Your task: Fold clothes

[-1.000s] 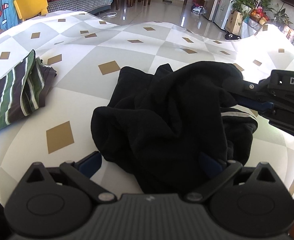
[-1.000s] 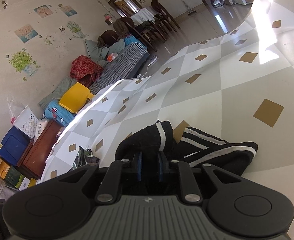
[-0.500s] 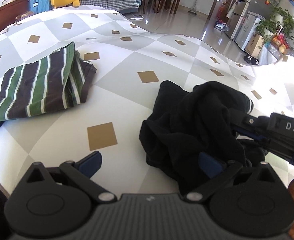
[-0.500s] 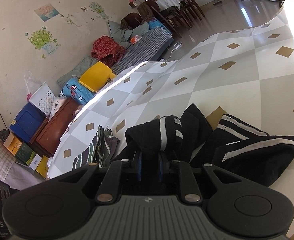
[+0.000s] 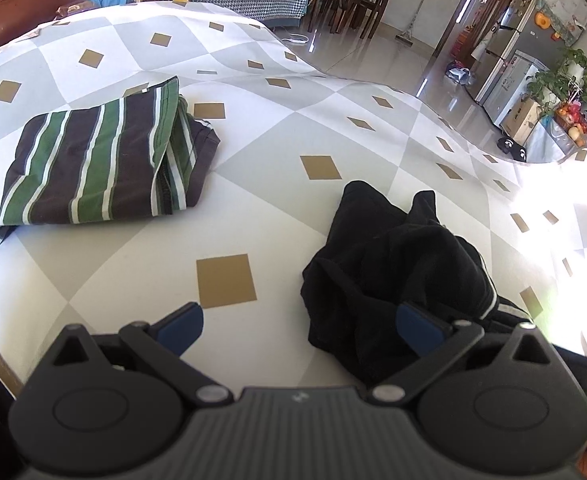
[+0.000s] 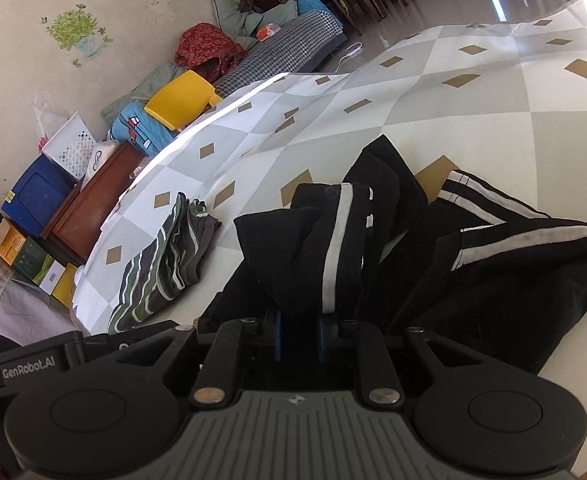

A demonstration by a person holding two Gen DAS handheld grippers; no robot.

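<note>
A: Grippers first, please. How do they stand?

B: Right gripper point(image 6: 298, 336) is pinched tight on a bunch of the black garment point(image 6: 433, 248), with the blue pads nearly together and cloth between them. Left gripper point(image 5: 299, 326) stands wide apart and holds nothing; its right pad lies against the edge of the same garment, its left pad is over the bare tablecloth point(image 5: 125, 256).

A: Where is the garment?

B: It lies crumpled on the tablecloth, just in front of both grippers, white side stripes twisted. Farther behind it, to the left, rests the striped green cloth point(image 5: 93, 160), already folded and well apart from it.

A: What can go wrong?

B: I think the right grip takes several layers at once, so lifting may raise a lump and not one edge. If the left gripper closes on a random fold, the garment may stay twisted. A strong pull could also drag the tablecloth.
</note>
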